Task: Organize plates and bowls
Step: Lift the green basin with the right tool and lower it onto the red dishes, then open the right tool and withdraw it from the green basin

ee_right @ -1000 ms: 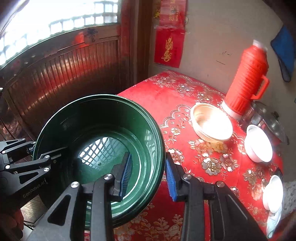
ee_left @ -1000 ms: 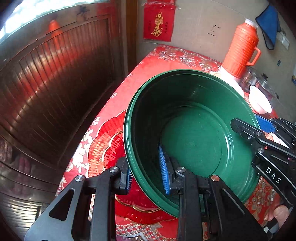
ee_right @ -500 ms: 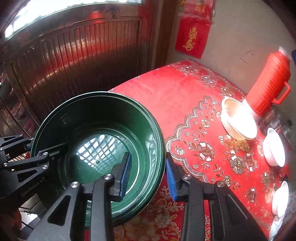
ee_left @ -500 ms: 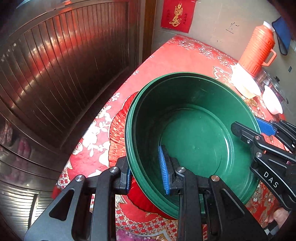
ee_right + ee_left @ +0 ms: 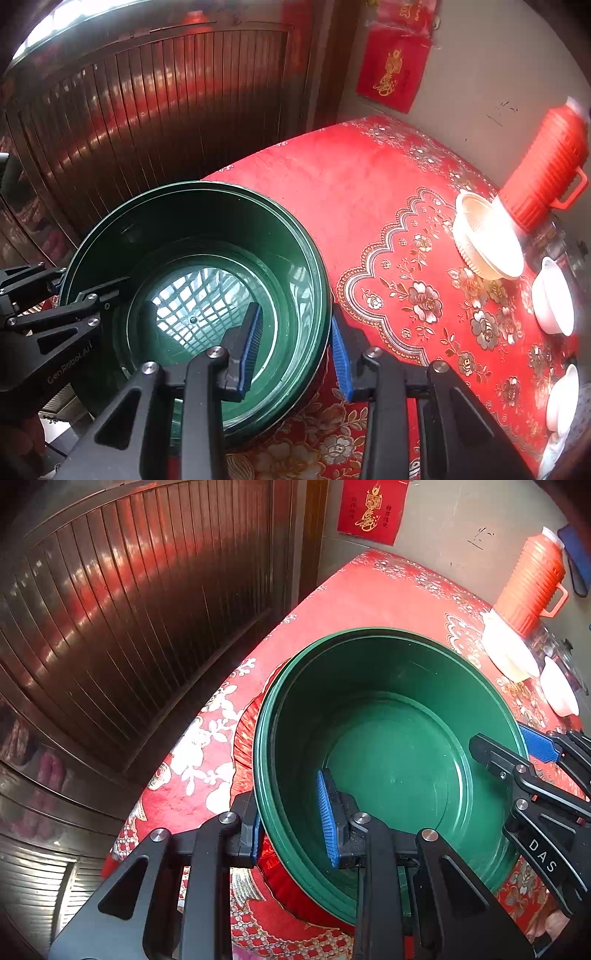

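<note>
Large dark-green plastic basin [image 5: 391,746]: light, stiff-walled, glossy, likely slippery. Left gripper [image 5: 291,821] and right gripper [image 5: 295,347] each clamp opposite rims; rim grip suits it.

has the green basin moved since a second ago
Yes. The green basin, gripped by both grippers, has come down toward the red tablecloth, away from the orange thermos.

big bowl [image 5: 388,746]: dark green
bench cloth [image 5: 388,192]: red with flowers
jug [image 5: 546,170]: red
small bowls [image 5: 554,302]: white
claw pads [image 5: 327,819]: blue
</note>
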Tool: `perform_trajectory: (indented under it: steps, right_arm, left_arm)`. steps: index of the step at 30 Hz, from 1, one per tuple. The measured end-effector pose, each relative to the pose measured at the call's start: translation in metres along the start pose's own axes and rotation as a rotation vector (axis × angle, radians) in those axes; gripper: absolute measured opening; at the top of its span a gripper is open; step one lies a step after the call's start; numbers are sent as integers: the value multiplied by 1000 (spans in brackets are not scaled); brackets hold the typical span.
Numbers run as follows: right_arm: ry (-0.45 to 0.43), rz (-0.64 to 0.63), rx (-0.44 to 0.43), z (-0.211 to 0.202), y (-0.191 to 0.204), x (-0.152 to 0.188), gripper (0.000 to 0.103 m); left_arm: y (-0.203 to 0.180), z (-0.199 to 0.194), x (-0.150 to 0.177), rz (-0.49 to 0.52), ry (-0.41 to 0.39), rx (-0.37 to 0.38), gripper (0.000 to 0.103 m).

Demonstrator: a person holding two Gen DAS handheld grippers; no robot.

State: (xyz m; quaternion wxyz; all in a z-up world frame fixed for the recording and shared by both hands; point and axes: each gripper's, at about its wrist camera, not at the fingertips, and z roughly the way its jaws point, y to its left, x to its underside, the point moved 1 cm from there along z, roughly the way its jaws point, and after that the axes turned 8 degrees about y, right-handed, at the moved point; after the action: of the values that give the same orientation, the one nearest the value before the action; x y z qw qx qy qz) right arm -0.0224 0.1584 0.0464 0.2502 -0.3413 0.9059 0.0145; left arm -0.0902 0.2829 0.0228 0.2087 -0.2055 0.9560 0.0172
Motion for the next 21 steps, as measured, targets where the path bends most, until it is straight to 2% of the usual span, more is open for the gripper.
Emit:
perform_trajectory:
  steps: [5,7,10,11,12,14,16,18,21]
  right_arm:
    - [-5,9,-16,2,-1,-1,38]
    - [-13,21,-40,-1,-4,0,43]
    - [-25,19,-31,-5,-5,1,56]
    - [-29,19,-29,-6,-5,1,60]
    - [-33,20,-30,-8,-5,2,61]
    - [-40,23,-34,-12,-6,3,61]
    - [-49,24,-29,-16,-7,5,64]
    - [-62,31,-26,-20,-10,7,72]
    - [-75,49,-24,-26,-18,9,72]
  left_arm:
    - [-1,0,0,0,-15,-1,25]
    - [3,-3,0,-23,-30,30,25]
    - [7,-10,-2,-42,-58,49,30]
    - [6,-14,-2,-43,-70,46,35]
    - [5,-18,-2,-40,-83,42,44]
    - [2,-28,-1,-32,-116,36,55]
    - [-2,-40,0,-22,-156,25,56]
    - [-6,-50,1,-13,-187,19,57]
    - [-13,-58,0,-9,-209,20,63]
